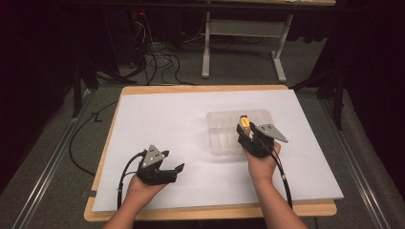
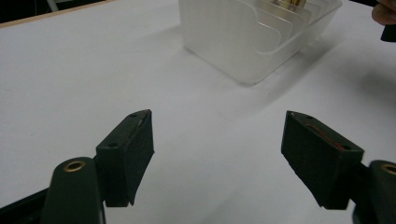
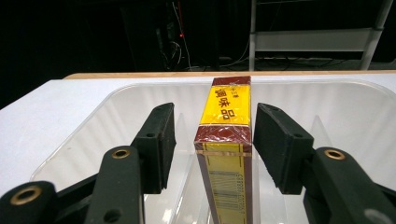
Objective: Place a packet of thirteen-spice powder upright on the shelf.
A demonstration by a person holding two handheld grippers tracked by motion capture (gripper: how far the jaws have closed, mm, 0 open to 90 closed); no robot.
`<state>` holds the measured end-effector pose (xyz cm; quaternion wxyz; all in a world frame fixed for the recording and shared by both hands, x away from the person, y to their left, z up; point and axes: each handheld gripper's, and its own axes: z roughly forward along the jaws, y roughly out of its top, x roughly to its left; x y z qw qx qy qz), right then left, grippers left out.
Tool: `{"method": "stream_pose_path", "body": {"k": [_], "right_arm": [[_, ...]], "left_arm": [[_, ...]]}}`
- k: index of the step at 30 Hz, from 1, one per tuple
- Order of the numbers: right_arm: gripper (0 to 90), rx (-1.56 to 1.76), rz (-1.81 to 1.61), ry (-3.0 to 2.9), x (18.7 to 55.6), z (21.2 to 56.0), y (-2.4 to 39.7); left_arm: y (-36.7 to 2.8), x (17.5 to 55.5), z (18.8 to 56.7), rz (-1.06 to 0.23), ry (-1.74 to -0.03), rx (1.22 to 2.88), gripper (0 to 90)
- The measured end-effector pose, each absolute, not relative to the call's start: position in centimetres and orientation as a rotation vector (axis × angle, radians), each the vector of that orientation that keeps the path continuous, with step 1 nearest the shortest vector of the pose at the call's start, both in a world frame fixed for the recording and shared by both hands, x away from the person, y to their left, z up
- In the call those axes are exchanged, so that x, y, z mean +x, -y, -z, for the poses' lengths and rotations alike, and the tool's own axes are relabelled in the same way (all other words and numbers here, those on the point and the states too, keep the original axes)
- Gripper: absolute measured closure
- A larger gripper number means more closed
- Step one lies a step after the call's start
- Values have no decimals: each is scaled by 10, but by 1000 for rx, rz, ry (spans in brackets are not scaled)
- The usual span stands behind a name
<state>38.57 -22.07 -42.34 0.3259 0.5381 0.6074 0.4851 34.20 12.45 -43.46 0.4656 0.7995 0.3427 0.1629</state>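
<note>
A slim red-and-yellow box point(image 3: 225, 140) stands on end in a slot of the clear plastic divided tray point(image 3: 93, 126). My right gripper point(image 3: 212, 128) is open, one jaw on each side of the box; a gap shows on the left, and the right pad is close to or just touching it. From above, the box point(image 1: 245, 122) rises at the tray's point(image 1: 222, 143) right part, in front of the right gripper point(image 1: 245, 130). My left gripper point(image 1: 173, 161) rests low over the white sheet at the front left, open with nothing between its jaws point(image 2: 217, 144). It faces the tray point(image 2: 247, 51).
A white sheet point(image 1: 162, 119) covers the wooden tabletop point(image 1: 210, 211). Cables point(image 1: 157, 62) and a grey table frame point(image 1: 206, 52) lie on the floor beyond the far edge. Metal rails run along both sides.
</note>
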Motion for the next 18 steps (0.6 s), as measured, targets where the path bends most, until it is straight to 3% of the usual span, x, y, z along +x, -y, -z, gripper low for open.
{"method": "stream_pose_path", "body": {"k": [18], "right_arm": [[305, 1306, -1360, -1722, 359, 404, 239]], "left_arm": [[-127, 344, 433, -404, -850, 1947, 258]]}}
